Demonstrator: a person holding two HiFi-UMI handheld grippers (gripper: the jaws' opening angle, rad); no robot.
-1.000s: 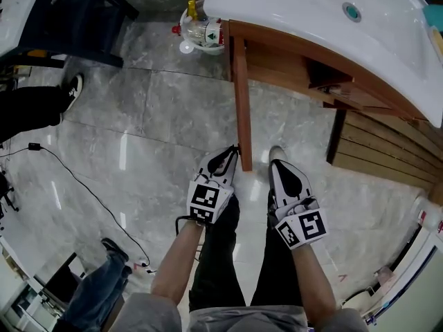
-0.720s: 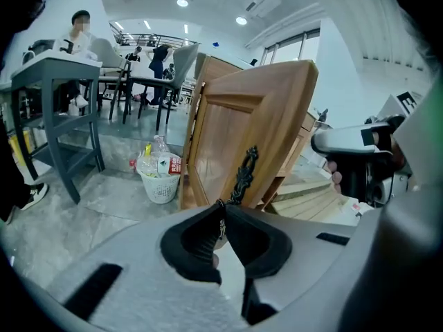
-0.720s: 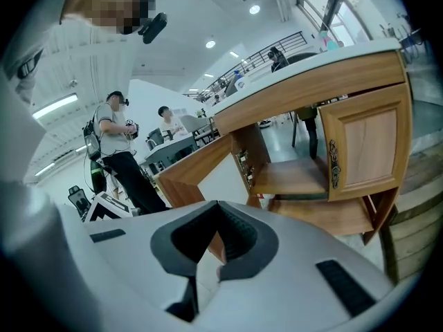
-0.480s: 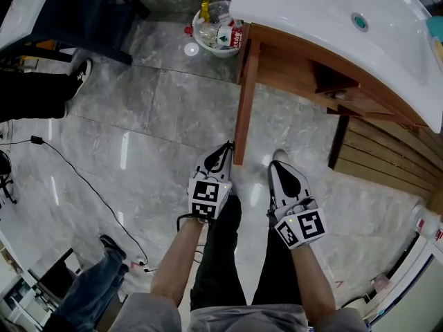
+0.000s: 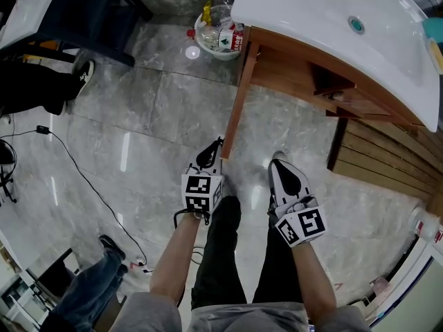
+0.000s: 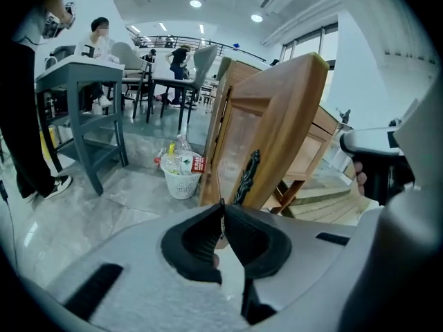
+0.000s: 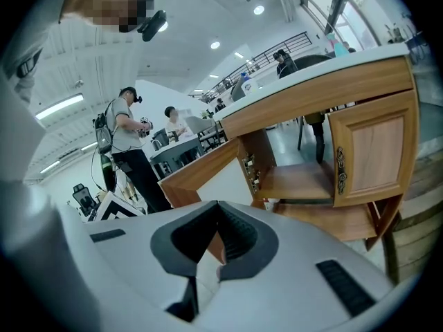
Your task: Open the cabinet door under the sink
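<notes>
The wooden cabinet under the white sink [image 5: 325,19] has its left door [image 5: 237,99] swung out, seen edge-on from above. My left gripper [image 5: 220,141] is at that door's free end. In the left gripper view the door [image 6: 277,130] with its black handle [image 6: 247,178] stands just beyond the left gripper [image 6: 223,205]. Its jaws are closing, with the tips almost together and nothing visible between them. My right gripper [image 5: 277,160] hangs shut in front of the cabinet, holding nothing. The right gripper [image 7: 218,205] faces the open door [image 7: 201,171], the bare shelf and the closed right door [image 7: 374,151].
A white basket of bottles [image 5: 216,37] stands on the floor left of the cabinet. A dark grey table [image 5: 83,12] and a bystander's legs [image 5: 41,88] are at the far left. A cable [image 5: 76,171] trails over the tiles. Wooden slats [image 5: 387,151] lie to the right.
The door has swung further out to the left, and my left gripper has moved left with its free end. The right gripper has stayed in place.
</notes>
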